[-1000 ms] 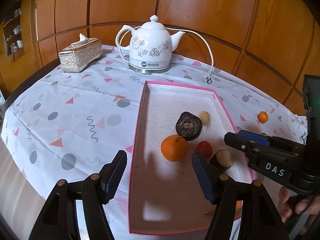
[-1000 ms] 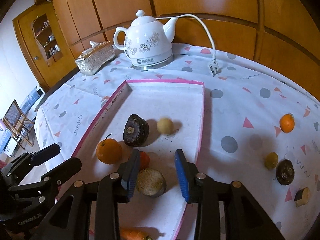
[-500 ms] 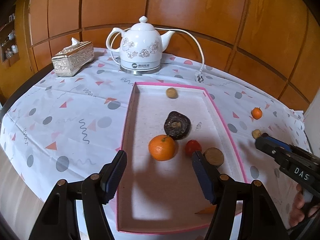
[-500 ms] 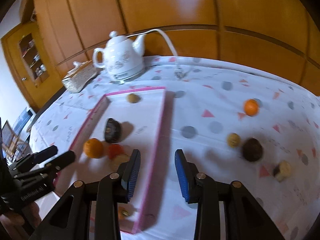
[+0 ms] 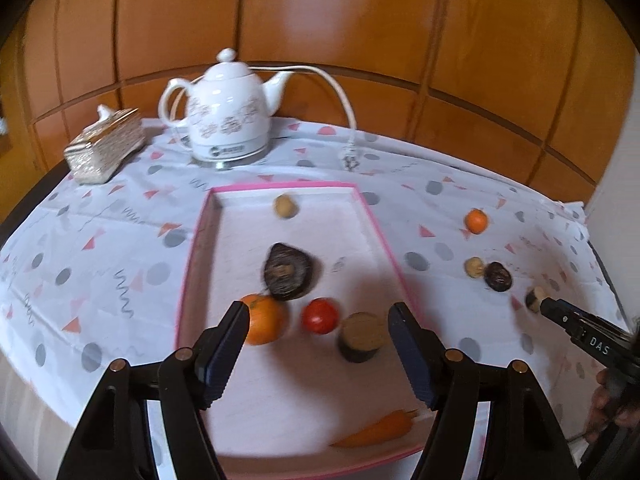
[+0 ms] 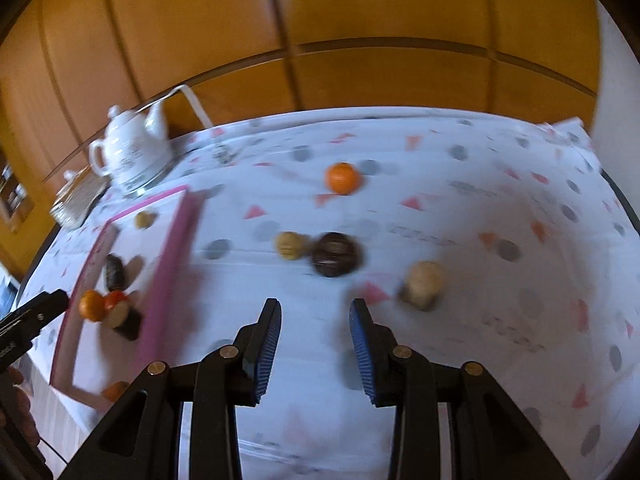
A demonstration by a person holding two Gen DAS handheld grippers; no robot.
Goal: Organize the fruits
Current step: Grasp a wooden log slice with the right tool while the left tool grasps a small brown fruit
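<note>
The right tool [image 6: 314, 344] has swung away from the pink tray [image 5: 386, 240], where the cut brown piece [image 5: 362, 336] now lies beside the red fruit [image 5: 320, 315] and orange [image 5: 264, 318], and points at the loose fruit right of the tray; its jaws stand narrowly apart and empty. The left tool [image 5: 316, 354], its jaws having just opened a little wider, hovers empty over the tray's near end. Judging by this, one drop-off is done, and the small orange [image 6: 342, 177], tan fruit [image 6: 291, 245], dark fruit [image 6: 335, 254] and pale cut piece [image 6: 424, 285] on the worktop [image 6: 500, 280] remain.

Cloth [image 6: 500, 200] right of tray [image 6: 176, 240] open; loose fruit [image 6: 335, 254] mid.
</note>
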